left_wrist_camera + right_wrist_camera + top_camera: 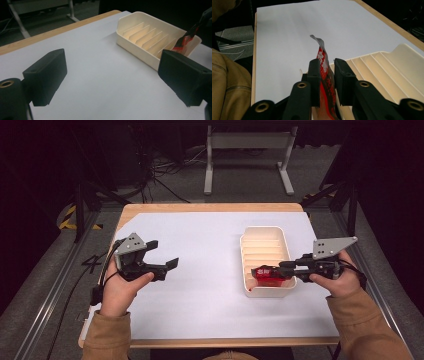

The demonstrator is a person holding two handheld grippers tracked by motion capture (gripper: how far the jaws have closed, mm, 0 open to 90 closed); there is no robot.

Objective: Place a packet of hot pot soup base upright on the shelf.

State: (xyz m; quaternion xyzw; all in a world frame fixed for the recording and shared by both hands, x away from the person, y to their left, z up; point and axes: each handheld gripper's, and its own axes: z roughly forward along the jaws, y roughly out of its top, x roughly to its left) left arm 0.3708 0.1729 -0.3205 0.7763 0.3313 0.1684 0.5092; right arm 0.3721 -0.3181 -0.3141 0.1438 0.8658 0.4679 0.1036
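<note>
Your right gripper (263, 269) sits over the near end of the cream slotted tray (286, 240), with a red packet (267, 275) standing on edge between its jaws. In the right gripper view the packet (325, 72) leans against the left-hand jaw while a gap shows beside the other, so you have let go of it; from this angle I can't be sure the near pad has fully cleared the wrapper. The packet rests at the tray's nearest slot, its crinkled top poking up above the rim.

Your left gripper (162, 256) is spread wide with nothing in it, hovering over the white sheet (200, 295) well to the left of the tray.

This looks like the release at the end of a placement: the packet is in the tray and the grip has come off it. The next move calls for drawing your right gripper straight back toward the tray's near edge without brushing the wrapper, since the packet stands thin and upright and could tip or ride out with a jaw. Keep the jaws parted as you withdraw.
</note>
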